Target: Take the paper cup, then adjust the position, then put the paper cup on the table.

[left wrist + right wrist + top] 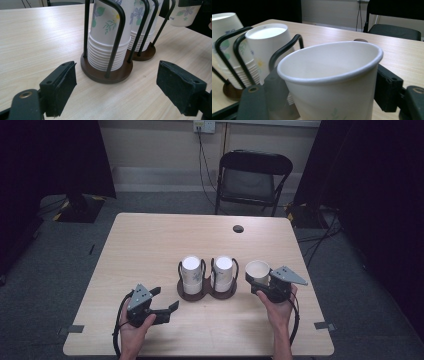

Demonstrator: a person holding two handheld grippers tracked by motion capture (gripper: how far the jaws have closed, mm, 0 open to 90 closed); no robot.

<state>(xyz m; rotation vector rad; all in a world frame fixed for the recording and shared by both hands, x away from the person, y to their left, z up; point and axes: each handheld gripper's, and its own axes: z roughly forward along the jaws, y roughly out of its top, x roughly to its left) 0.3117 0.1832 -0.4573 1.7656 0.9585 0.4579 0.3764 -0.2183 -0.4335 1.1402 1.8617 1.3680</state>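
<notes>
A dark brown cup holder (206,293) with black wire loops stands mid-table, carrying two stacks of upside-down floral paper cups (191,272) (223,270). My right gripper (257,281) is shut on a single upright paper cup (257,269), held just right of the holder and slightly squeezed. The right gripper view shows this cup (332,95) between the jaws, with the stacks (264,50) to its left. My left gripper (166,299) is open near the front left of the holder, holding nothing. Its view looks past the wide jaws at the holder base (105,73) and the near stack (107,42).
The wooden table (150,245) has a round cable hole (238,228) near its far edge. A black folding chair (252,177) stands behind the table. Dark curtains hang at both sides, and tape marks lie on the floor by the table's front corners.
</notes>
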